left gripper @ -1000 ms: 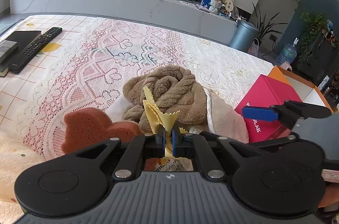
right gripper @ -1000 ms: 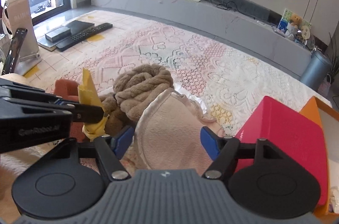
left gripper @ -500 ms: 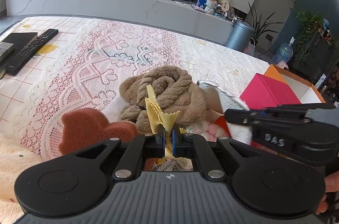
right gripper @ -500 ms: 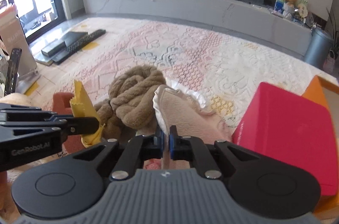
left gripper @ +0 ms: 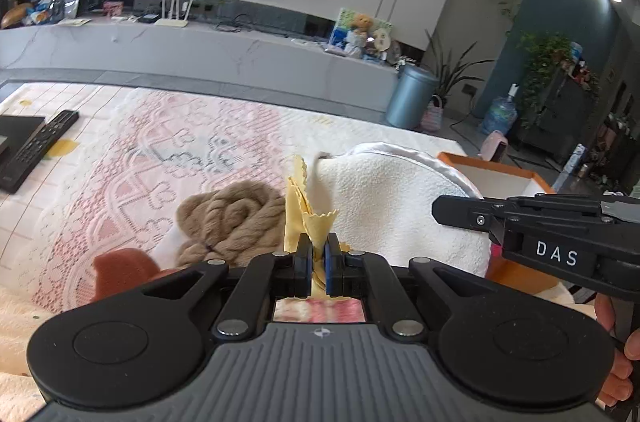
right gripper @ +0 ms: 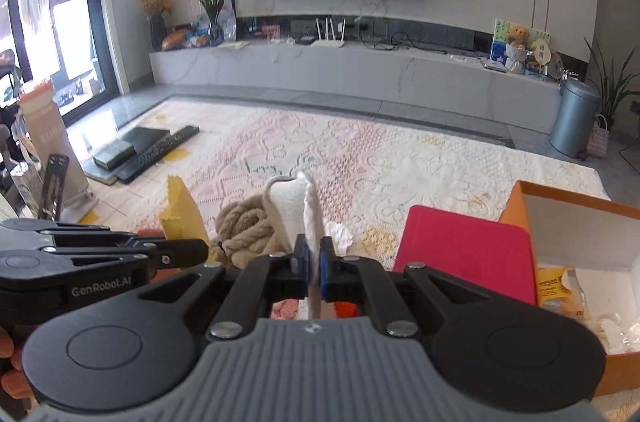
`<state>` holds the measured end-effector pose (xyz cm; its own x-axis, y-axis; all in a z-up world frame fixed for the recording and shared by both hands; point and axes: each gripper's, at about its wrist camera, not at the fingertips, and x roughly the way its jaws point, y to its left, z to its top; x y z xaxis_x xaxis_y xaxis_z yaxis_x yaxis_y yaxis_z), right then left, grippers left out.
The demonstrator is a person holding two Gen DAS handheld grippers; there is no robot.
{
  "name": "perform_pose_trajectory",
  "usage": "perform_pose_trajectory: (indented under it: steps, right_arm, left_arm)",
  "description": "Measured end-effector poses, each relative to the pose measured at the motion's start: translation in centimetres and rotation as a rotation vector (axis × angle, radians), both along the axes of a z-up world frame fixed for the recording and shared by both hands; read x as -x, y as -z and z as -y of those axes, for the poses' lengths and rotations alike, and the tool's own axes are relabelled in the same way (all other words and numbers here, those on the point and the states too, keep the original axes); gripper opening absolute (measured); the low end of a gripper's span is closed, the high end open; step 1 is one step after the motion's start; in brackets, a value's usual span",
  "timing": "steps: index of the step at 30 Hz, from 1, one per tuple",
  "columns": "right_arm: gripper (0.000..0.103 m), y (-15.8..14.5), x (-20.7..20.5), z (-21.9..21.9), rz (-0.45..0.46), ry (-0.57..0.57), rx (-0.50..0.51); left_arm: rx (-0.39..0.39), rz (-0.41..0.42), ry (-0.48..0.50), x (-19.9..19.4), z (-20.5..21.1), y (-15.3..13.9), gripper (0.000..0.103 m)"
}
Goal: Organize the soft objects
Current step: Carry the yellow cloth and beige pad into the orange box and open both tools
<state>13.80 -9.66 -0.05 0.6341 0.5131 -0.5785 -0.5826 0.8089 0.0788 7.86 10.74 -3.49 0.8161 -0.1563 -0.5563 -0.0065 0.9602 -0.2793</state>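
- At the far left, a black remote control is lying on the lace cloth that is covering the surface; it is well apart from the soft things.
- A rust-coloured sponge and a twisted brown towel are resting on the cloth, just beside each other.
- The left gripper is holding a thin yellow cloth; its jaws are nearly closed and are pinching the lower edge, and the cloth is standing up above them.
- The right gripper is holding a white fleece cloth; its jaws are pressed together on a fold, and the rest is rising up in front of them, above the brown towel.
- The step in hand, I think, is the lifting of two soft things from the pile, one in each gripper.
- At the right, a red box is lying next to an open orange box.
- The next move is probably carrying both cloths over to the orange box and opening the jaws above it, while keeping the hanging parts free of the box's rim.
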Motion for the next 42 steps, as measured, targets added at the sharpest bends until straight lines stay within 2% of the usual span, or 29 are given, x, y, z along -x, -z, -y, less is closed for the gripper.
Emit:
perform_pose_trajectory:
  steps: [8,17,21,25,30,37,42]
  right_arm:
    - [0.002,-3.9,1.3,4.5,0.096,0.064,-0.013]
    - [0.002,-5.1,-0.5,11.2,0.123,0.216,0.059]
    - [0.002,-5.1,-2.1,14.0,0.092,0.268,0.066]
    - [0.002,-4.1,-3.9,16.3,0.055,0.326,0.079]
    - [0.002,-2.2,-6.2,18.4,-0.017,0.377,0.075]
    - [0.002,-0.8,-9.5,19.6,-0.122,0.363,0.088]
    - [0.002,1.0,-12.2,20.7,-0.238,0.35,0.071]
  left_arm:
    - [0.006,0.044,0.095,-0.7,3.9,-2.4,0.006]
    - [0.051,0.081,0.273,-4.7,9.9,-4.5,0.006]
    - [0.071,0.071,0.343,-7.1,12.9,-4.6,0.006]
    - [0.056,0.052,0.398,-9.5,15.9,-4.2,0.006]
    - [0.053,-0.012,0.453,-12.7,18.5,-2.7,0.006]
    - [0.041,-0.124,0.513,-16.1,20.8,-0.5,0.006]
    - [-0.029,-0.196,0.538,-17.4,21.9,0.8,0.006]
